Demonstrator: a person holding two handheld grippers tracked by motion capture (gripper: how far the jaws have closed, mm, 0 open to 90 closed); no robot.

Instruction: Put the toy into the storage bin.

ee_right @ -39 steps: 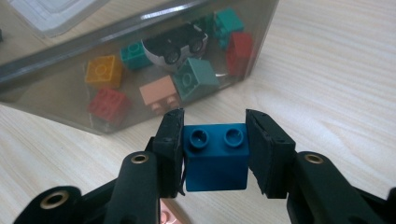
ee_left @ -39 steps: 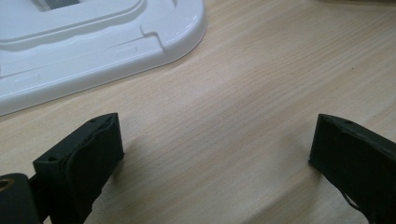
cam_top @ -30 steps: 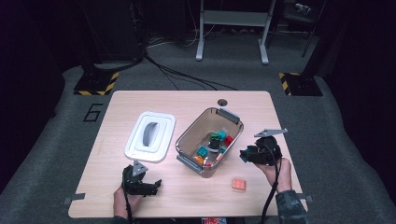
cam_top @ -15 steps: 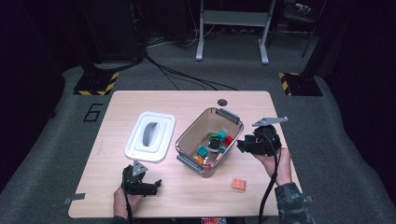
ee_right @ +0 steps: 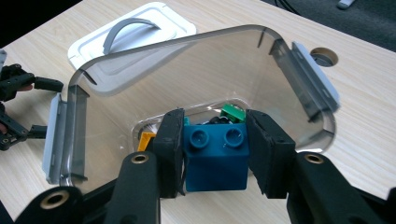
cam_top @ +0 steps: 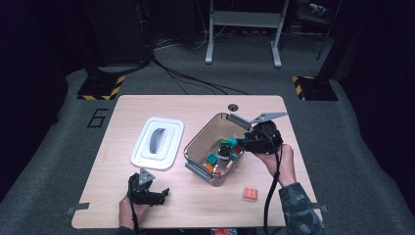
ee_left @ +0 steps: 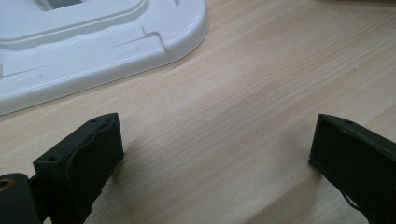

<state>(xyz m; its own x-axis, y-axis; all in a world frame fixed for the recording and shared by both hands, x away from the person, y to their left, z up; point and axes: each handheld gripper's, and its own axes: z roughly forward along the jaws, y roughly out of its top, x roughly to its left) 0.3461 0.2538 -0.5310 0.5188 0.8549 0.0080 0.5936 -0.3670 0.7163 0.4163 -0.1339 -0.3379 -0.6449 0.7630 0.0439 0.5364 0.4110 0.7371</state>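
Right gripper (ee_right: 215, 154) clamping blue brick (ee_right: 215, 158), over bin (ee_right: 299, 84)

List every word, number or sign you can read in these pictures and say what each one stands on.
"6": a large dark numeral on the grey floor mat, just off the table's far left corner.
Red and white marking at the table's near edge: too small and cut off to read.
Nothing legible on the white lid, the clear bin or the blue brick.
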